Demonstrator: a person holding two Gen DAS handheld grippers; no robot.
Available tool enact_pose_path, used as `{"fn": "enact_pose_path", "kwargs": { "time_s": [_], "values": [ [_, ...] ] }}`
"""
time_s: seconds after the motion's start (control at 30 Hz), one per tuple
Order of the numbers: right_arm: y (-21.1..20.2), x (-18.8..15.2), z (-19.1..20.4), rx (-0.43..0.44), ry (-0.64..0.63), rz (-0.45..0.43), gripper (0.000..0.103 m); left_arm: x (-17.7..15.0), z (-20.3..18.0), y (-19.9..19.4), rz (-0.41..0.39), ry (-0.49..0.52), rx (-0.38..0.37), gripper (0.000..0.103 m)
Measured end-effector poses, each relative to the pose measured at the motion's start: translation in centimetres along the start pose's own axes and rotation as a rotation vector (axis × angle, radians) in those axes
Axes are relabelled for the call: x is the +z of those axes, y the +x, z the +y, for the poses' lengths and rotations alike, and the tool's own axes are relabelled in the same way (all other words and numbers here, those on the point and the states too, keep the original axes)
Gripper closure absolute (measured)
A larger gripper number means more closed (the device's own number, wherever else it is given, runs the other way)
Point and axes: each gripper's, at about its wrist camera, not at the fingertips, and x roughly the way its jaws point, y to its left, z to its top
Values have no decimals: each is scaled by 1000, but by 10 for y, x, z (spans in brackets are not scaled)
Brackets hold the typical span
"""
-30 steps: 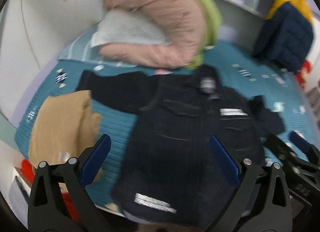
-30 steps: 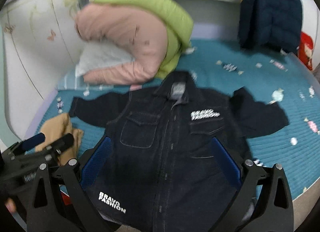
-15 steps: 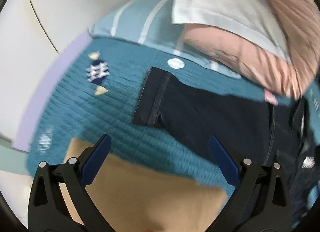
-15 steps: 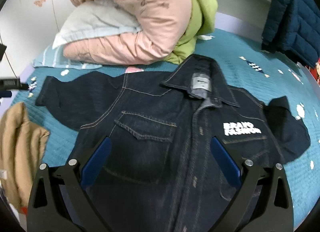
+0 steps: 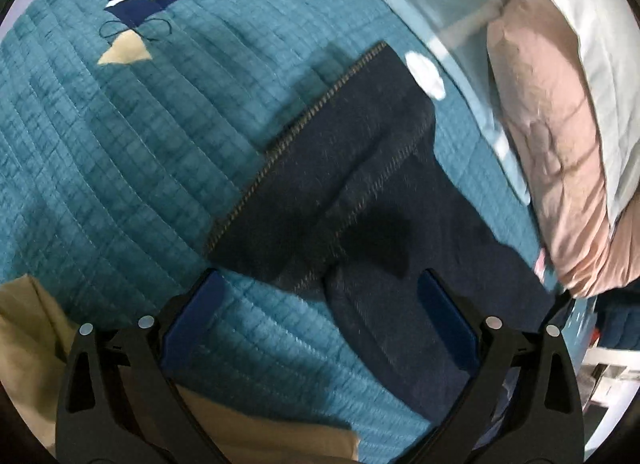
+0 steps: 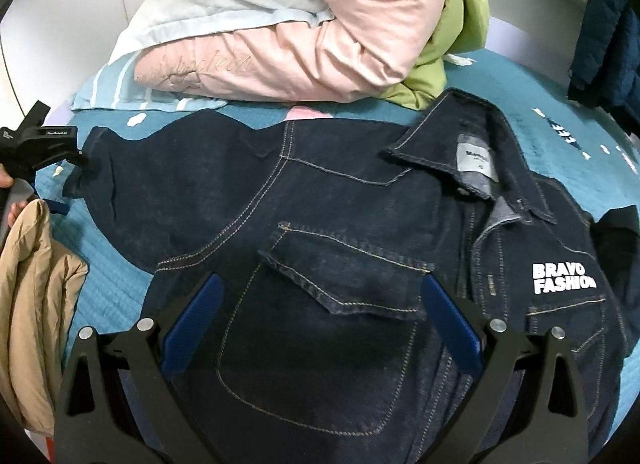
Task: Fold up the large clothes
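Observation:
A dark denim jacket [image 6: 340, 232] with white "BRAVO FASHION" lettering lies face up and spread on the teal bed quilt [image 6: 116, 264]. Its left sleeve stretches out to the left; the cuff [image 5: 320, 168] with tan stitching fills the left wrist view. My left gripper [image 5: 320, 292] is open, low over the sleeve just behind the cuff, empty. It shows at the left edge of the right wrist view [image 6: 36, 148] beside the cuff. My right gripper [image 6: 320, 296] is open and empty, hovering over the jacket's chest pocket.
A tan garment [image 6: 36, 288] lies crumpled at the bed's left front edge, also in the left wrist view [image 5: 24, 320]. A pink and green duvet pile [image 6: 320, 24] with a pale pillow [image 6: 208, 4] sits at the back. A navy padded jacket [image 6: 604, 44] hangs at the far right.
My left gripper swung left and dropped close to the sleeve cuff. My right gripper moved forward and lower over the jacket's chest. Both stayed open.

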Motion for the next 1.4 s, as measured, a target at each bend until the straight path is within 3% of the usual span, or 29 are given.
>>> {"fn": "enact_pose_path", "kwargs": {
  "time_s": [0.1, 0.13, 0.17, 0.27, 0.33, 0.4, 0.43, 0.5, 0.57, 0.67, 0.8, 0.97, 1.07, 1.2, 1.3, 1.4],
  "values": [
    [9, 5, 2, 23, 17, 3, 7, 2, -3, -6, -47, 31, 71, 40],
    [10, 6, 3, 27, 20, 5, 7, 1, -6, -10, -81, 57, 106, 60],
    [13, 9, 4, 34, 22, 5, 7, -1, -9, -14, -112, 80, 96, 78],
    [21, 18, 11, 69, 13, 5, 7, -10, -24, -26, -163, 168, 94, 88],
    [28, 24, 16, 111, 5, 16, 11, -15, -29, -36, -195, 194, 79, 89],
    [37, 26, 20, 173, 13, 56, 51, -21, -29, -55, -233, 188, 4, 89],
    [45, 26, 23, 221, 20, 93, 60, -24, -27, -66, -252, 193, -34, 89],
    [58, 22, 30, 288, 29, 144, 91, -35, -31, -90, -295, 221, -90, 89],
    [71, 18, 35, 321, 41, 192, 100, -49, -37, -116, -335, 252, -148, 90],
    [85, 18, 35, 324, 47, 224, 100, -80, -60, -151, -378, 313, -234, 90],
    [84, 24, 4, 445, 184, 278, 99, -121, -100, -187, -426, 388, -279, 90],
    [26, 5, -66, 501, 240, 147, 97, -180, -171, -209, -447, 506, -365, 90],
    [-15, -16, -128, 436, 270, 88, 97, -219, -227, -204, -459, 606, -372, 90],
    [-58, -46, -213, 288, 316, 26, 96, -265, -302, -165, -391, 683, -403, 90],
    [-85, -75, -276, 161, 388, -4, 90, -296, -349, -112, -295, 712, -401, 90],
    [-101, -103, -339, 64, 482, -21, 87, -330, -387, -55, -222, 757, -347, 90]
  ]
}}
